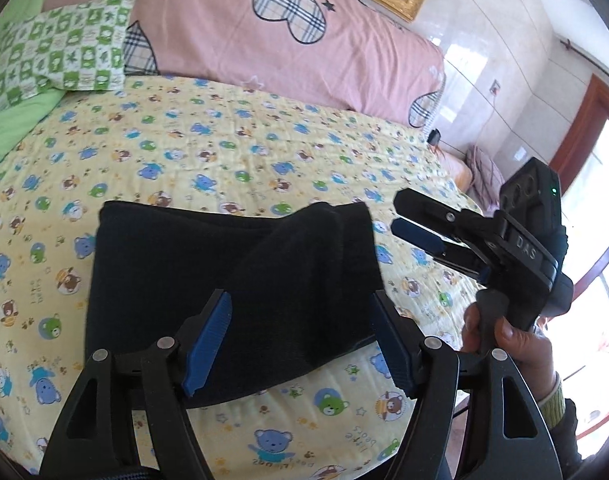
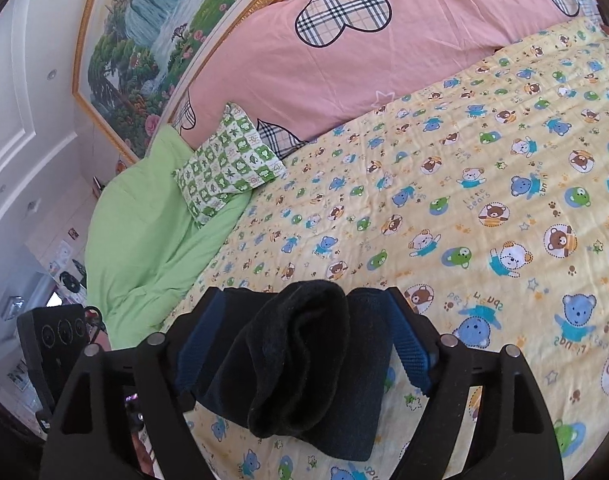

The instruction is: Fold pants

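A bedroom: yellow quilted bedspread w/ cartoon bears [image 1: 232, 152] covers the bed, pink bedding w/ plaid hearts [image 1: 272, 40] banked along the wall, a green-and-white checked pillow [image 1: 64, 48] on a lime-green blanket [image 2: 144, 220], gold-framed landscape painting [image 2: 144, 40] above. The dark navy folded pants [image 1: 224, 272] lie on the bedspread near its edge, a thick rolled fold humped on top. My left gripper [image 1: 300, 336] hangs over the pants' near edge, jaws wide, blue pads clear of the cloth. My right gripper [image 2: 304, 340], gripped by a hand [image 1: 512, 344] at the pants' right end, has jaws spread too; the rolled fold sits btwn them, pads not pressing.
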